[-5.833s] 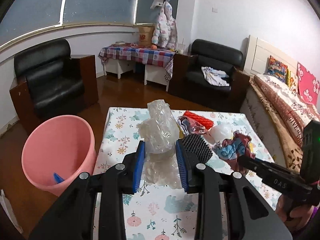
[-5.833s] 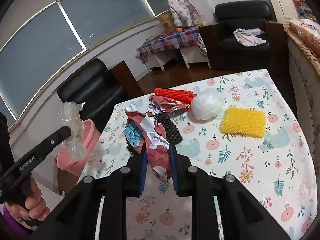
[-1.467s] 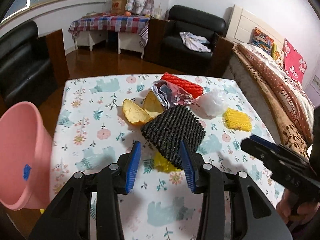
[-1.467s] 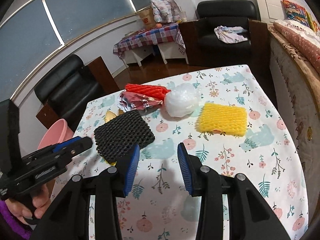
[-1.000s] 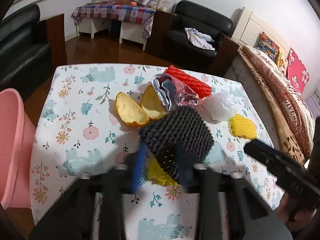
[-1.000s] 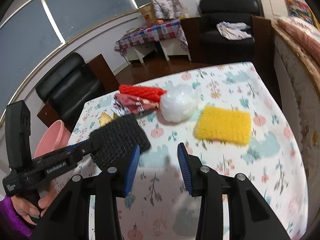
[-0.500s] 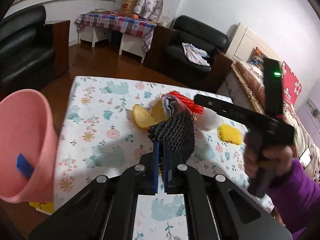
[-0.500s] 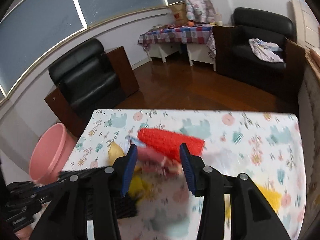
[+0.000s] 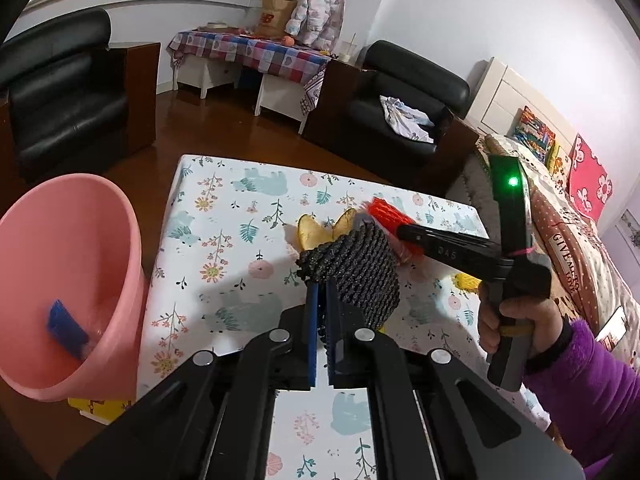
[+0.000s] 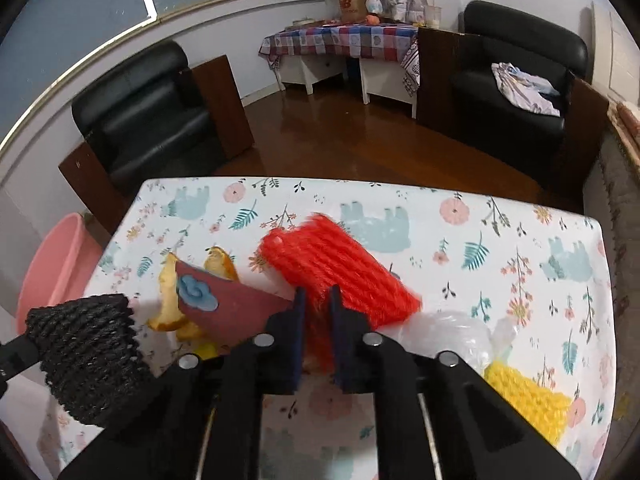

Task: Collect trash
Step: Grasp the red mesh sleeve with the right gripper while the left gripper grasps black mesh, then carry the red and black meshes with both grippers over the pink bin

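Observation:
My left gripper (image 9: 322,294) is shut on a black foam net (image 9: 352,268), which hangs above the flowered table (image 9: 224,216). The pink bin (image 9: 60,280) stands at the table's left edge, holding a blue scrap. My right gripper (image 10: 318,300) is shut on a red foam net (image 10: 340,268) at the far middle of the table. In the left wrist view the right gripper (image 9: 400,232) reaches in from the right, in a person's hand with a purple sleeve. The black foam net (image 10: 88,352) shows at the lower left of the right wrist view.
Orange peels (image 10: 168,296), a red wrapper with a blue flower (image 10: 224,308), a white plastic bag (image 10: 452,336) and a yellow foam net (image 10: 528,396) lie on the table (image 10: 520,240). Black armchairs and a bed stand around it.
The left gripper shut on the black net and lifted it off the table. The right gripper swung over to the red net and shut on it.

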Demonstrator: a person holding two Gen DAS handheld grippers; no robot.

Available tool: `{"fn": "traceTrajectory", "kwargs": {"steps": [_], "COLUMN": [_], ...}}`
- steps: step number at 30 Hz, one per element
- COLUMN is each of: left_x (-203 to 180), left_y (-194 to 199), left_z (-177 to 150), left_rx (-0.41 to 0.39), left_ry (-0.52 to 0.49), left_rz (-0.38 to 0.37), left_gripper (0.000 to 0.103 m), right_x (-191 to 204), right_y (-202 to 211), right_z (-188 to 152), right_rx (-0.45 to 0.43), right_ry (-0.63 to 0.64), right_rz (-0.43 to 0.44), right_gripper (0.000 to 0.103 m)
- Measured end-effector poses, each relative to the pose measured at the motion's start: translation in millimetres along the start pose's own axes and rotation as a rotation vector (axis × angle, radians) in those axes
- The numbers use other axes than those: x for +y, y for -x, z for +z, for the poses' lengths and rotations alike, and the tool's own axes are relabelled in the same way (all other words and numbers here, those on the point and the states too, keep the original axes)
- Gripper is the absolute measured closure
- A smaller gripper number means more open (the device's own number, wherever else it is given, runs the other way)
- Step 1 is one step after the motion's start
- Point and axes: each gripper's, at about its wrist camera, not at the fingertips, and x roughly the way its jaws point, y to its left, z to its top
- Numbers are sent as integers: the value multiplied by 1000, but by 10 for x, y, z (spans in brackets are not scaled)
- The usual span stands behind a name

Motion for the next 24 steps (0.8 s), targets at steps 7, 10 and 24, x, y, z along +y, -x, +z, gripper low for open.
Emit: {"fn": "traceTrajectory", "kwargs": {"steps": [7,10,24], "left_x": [-13,-10,105], "left_y": [193,267,662], "left_z": [3,6,-35], "left_rx": [-49,-65,-153], "left_ry": [7,7,0], "left_rz": [1,4,70], "left_gripper": [100,100,100], "right_x": [76,147,667], "right_y": [572,810,1263], "right_z": [-107,-175,-450], "right_rx": [-102,-132,-141], "right_ry": [-63,-81,-70], "right_rz": [90,120,183], "right_gripper": [94,94,93]}}
